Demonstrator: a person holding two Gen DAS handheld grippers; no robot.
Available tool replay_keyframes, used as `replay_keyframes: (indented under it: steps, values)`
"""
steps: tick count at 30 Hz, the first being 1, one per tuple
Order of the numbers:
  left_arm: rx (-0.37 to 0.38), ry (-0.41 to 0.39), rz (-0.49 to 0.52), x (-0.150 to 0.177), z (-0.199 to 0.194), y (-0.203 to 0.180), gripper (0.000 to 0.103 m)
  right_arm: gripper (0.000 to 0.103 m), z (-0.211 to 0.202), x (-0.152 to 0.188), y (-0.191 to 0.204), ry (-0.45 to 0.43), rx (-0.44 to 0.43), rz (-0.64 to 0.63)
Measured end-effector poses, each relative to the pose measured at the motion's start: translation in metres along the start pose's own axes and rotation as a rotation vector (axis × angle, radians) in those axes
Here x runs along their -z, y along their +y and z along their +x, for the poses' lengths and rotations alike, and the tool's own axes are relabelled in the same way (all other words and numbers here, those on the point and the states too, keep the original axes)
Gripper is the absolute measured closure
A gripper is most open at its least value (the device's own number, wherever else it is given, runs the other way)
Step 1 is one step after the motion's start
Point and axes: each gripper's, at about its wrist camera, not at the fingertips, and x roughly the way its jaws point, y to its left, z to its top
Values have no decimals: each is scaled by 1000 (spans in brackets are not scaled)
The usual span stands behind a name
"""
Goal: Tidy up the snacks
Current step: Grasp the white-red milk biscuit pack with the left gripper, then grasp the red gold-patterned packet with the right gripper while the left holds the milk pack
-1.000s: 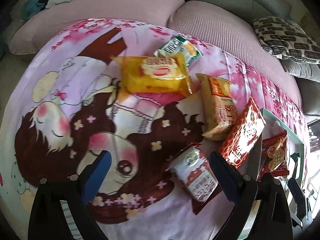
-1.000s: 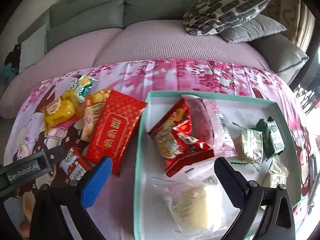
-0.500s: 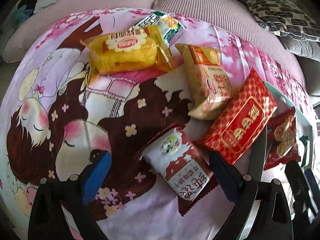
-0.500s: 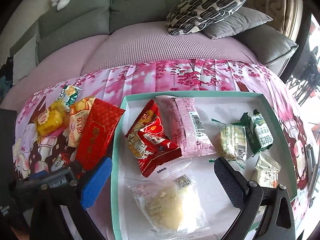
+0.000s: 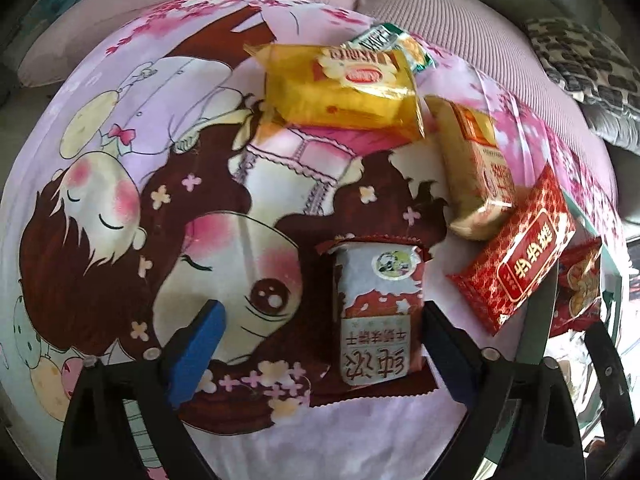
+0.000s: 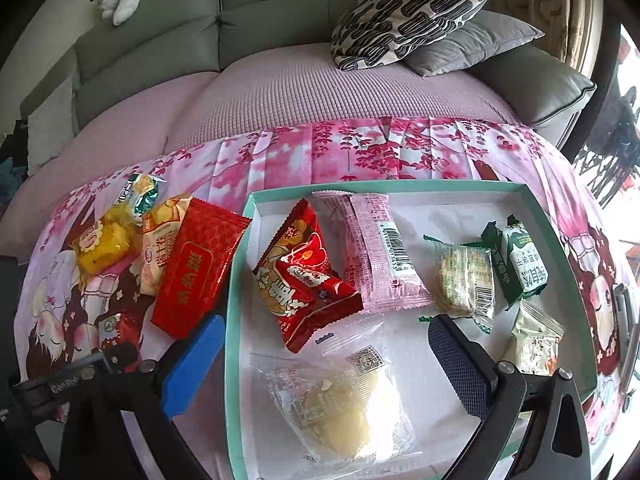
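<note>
Left wrist view: the left gripper (image 5: 320, 344) points steeply down over the cartoon-print cloth (image 5: 120, 160). Its jaws stand spread and have just been closing; the red-and-white snack packet (image 5: 376, 312) lies between them, close against the right finger, the blue pad (image 5: 196, 352) well apart from it. No firm pinch is visible. Beyond lie a yellow cake packet (image 5: 344, 88), an orange biscuit packet (image 5: 476, 168) and a red patterned packet (image 5: 520, 256), the last leaning on the tray's rim.

Right wrist view: the right gripper (image 6: 320, 364) hovers over the teal-rimmed tray (image 6: 236, 320), jaws spread and empty. In the tray lie 7 packets, among them a clear-wrapped pastry (image 6: 340, 400), a red packet (image 6: 304, 276) and a pink packet (image 6: 376, 252). The left gripper's body shows at lower left.
</note>
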Motion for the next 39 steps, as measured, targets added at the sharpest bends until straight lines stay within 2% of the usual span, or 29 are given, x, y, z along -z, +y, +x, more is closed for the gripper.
replay_keyframes:
  steps: [1,6,9,11,18,24,29,30,32,39]
  values:
    - [0,-4,5,1,-2,1,14,0,0,0,0,0,0,0]
    - [40,-9,39,1,-7,-9,45,0,0,1,2,-3,-7,-2]
    - [58,-13,59,2,-8,-21,57,0,-1,1,5,-10,-9,-13]
    - [58,-15,66,2,-9,-22,59,0,-2,1,8,-14,-14,-17]
    - [-7,-72,93,-21,-4,-29,60,0,-6,3,22,-36,-57,-37]
    - [1,-92,77,-37,2,-21,60,1,-5,1,43,-35,-143,-44]
    - [6,-98,62,-42,1,-8,60,10,3,-2,60,-7,-217,-44]
    - [10,-96,58,-43,2,-7,60,11,4,-2,62,-1,-223,-42]
    - [19,-95,55,-46,3,-5,60,19,8,-2,67,15,-238,-38]
    - [33,-91,46,-47,5,-2,60,28,23,-9,79,62,-256,-23]
